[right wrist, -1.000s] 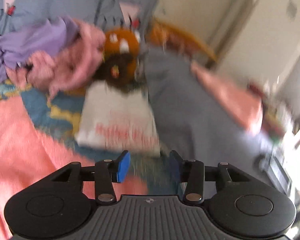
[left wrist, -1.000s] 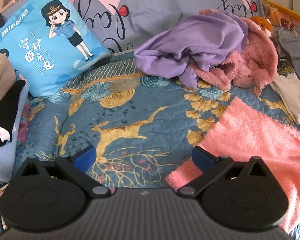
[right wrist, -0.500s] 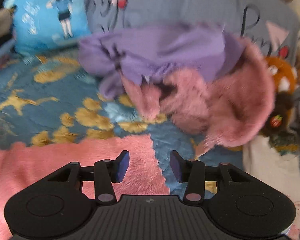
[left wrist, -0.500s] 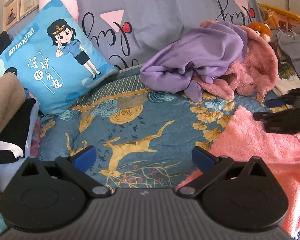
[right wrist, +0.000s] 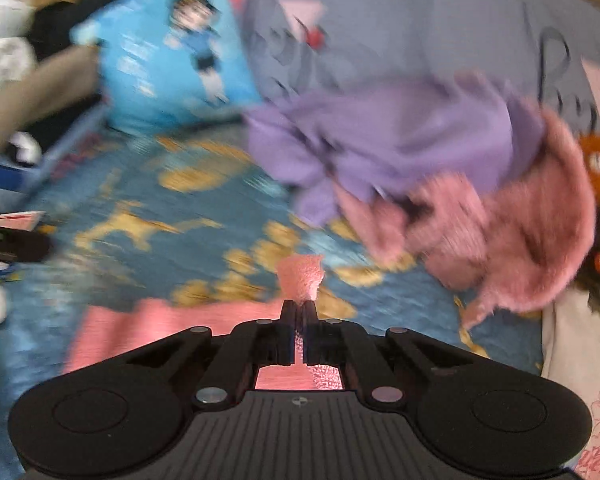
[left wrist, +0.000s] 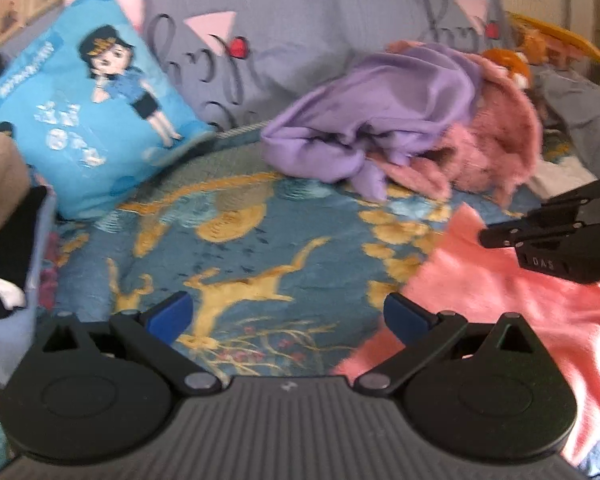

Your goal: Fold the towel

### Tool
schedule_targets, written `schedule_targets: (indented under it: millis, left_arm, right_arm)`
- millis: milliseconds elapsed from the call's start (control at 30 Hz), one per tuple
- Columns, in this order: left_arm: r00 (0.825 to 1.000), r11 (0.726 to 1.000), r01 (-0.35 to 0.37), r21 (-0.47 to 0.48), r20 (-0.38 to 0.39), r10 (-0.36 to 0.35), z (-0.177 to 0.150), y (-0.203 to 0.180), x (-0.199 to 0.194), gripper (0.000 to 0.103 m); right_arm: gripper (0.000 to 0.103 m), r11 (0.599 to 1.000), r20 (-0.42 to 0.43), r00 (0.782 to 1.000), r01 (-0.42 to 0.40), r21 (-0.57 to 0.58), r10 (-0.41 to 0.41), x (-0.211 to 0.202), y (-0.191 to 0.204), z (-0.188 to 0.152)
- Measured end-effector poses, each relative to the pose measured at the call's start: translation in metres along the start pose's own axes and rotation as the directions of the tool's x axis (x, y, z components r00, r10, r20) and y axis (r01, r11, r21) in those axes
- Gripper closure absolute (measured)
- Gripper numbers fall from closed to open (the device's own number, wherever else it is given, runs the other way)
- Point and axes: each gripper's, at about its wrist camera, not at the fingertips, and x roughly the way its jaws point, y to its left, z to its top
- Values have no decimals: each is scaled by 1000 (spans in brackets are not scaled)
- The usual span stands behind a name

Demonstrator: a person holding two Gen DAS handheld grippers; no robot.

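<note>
Here a far corner of the pink towel (right wrist: 300, 280) is pinched by the right gripper (right wrist: 299, 312); the left gripper (left wrist: 288, 316), spread wide and empty, is held just left of the near edge.

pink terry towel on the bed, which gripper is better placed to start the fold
Right. The right gripper is already shut on a corner of the pink terry towel, so it can likely carry that corner over. The left gripper hangs open above the blue patterned bedspread, holding nothing.

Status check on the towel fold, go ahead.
Right gripper shut on pink towel corner. Left gripper open, over the bedspread beside the towel. Purple garment lies beyond, apart.
</note>
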Motion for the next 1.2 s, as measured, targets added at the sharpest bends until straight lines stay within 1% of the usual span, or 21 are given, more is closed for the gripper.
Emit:
schedule_targets:
  millis: [67, 133, 200, 267, 367, 400, 467, 500, 533, 567, 600, 633, 667, 733, 767, 900, 933, 1100, 1133, 1167, 1200]
  left_arm:
    - [997, 997, 76, -3, -1, -76, -1, -1, -3, 0]
    - [992, 992, 125, -7, 7, -125, -1, -3, -7, 0]
    - [982, 981, 189, -32, -1, -189, -2, -3, -9, 0]
    - [963, 960, 267, -79, -25, -270, -2, 0, -9, 0]
    - [917, 912, 378, -160, -70, -393, -3, 5, -4, 0]
    - [907, 901, 398, -173, -77, -415, -3, 6, -3, 0]
    - [895, 890, 421, -175, -80, -440, -4, 4, -3, 1]
    - [885, 880, 441, -177, -80, -459, -4, 4, -3, 5]
    - [875, 870, 460, -177, -77, -479, -4, 3, -3, 18]
    - [861, 857, 484, -176, -76, -502, -5, 2, -4, 27]
    - [844, 842, 511, -173, -84, -530, -6, 0, -4, 58]
    - [825, 826, 537, -172, -97, -557, -6, -3, -2, 97]
    - [808, 812, 559, -169, -108, -579, -7, -6, -1, 103]
    - [793, 799, 584, -147, -110, -599, -8, -11, -3, 103]
    - [780, 785, 603, -145, -103, -618, -8, -13, -5, 103]
    - [709, 707, 676, -208, -79, -701, -7, -8, -5, 103]
    - [696, 693, 686, -220, -77, -714, -7, -6, -4, 103]
    - [733, 742, 660, -119, -116, -670, -9, -18, -8, 103]
    - [745, 755, 651, -86, -120, -656, -9, -21, -10, 103]
    - [771, 777, 630, -10, -114, -627, -10, -28, -17, 103]
    - [786, 786, 616, 45, -105, -610, -12, -33, -22, 103]
  right_arm:
    - [100, 999, 41, 999, -27, -41, 29, -24, 16, -1]
    - [100, 996, 73, 996, -37, -83, 43, -47, 31, -7]
    - [100, 993, 91, 995, -33, -117, 44, -62, 44, -15]
    - [100, 990, 105, 994, -28, -139, 43, -76, 55, -24]
    - [100, 991, 129, 991, -4, -137, 22, -89, 60, -33]
    - [100, 990, 138, 990, 5, -142, 15, -93, 61, -35]
    - [100, 988, 152, 988, 18, -156, 6, -100, 63, -40]
    - [100, 987, 155, 988, 23, -160, 3, -103, 63, -41]
    - [100, 986, 158, 987, 27, -164, -1, -105, 63, -43]
    - [100, 985, 160, 987, 33, -168, -6, -108, 64, -45]
    - [100, 985, 162, 987, 39, -168, -12, -109, 63, -46]
    - [100, 985, 163, 986, 45, -164, -18, -110, 62, -47]
    - [100, 986, 166, 986, 47, -161, -20, -111, 62, -47]
    - [100, 986, 175, 984, 47, -158, -19, -115, 61, -48]
    - [100, 986, 177, 984, 49, -160, -20, -116, 61, -48]
    - [100, 984, 186, 982, 55, -167, -23, -122, 62, -50]
    - [100, 985, 191, 981, 53, -163, -21, -125, 62, -50]
    - [100, 989, 214, 977, 44, -140, -13, -135, 59, -46]
    - [100, 989, 216, 976, 42, -139, -11, -136, 59, -45]
    - [100, 990, 217, 976, 38, -139, -7, -138, 58, -44]
    - [100, 989, 219, 976, 39, -141, -7, -139, 58, -43]
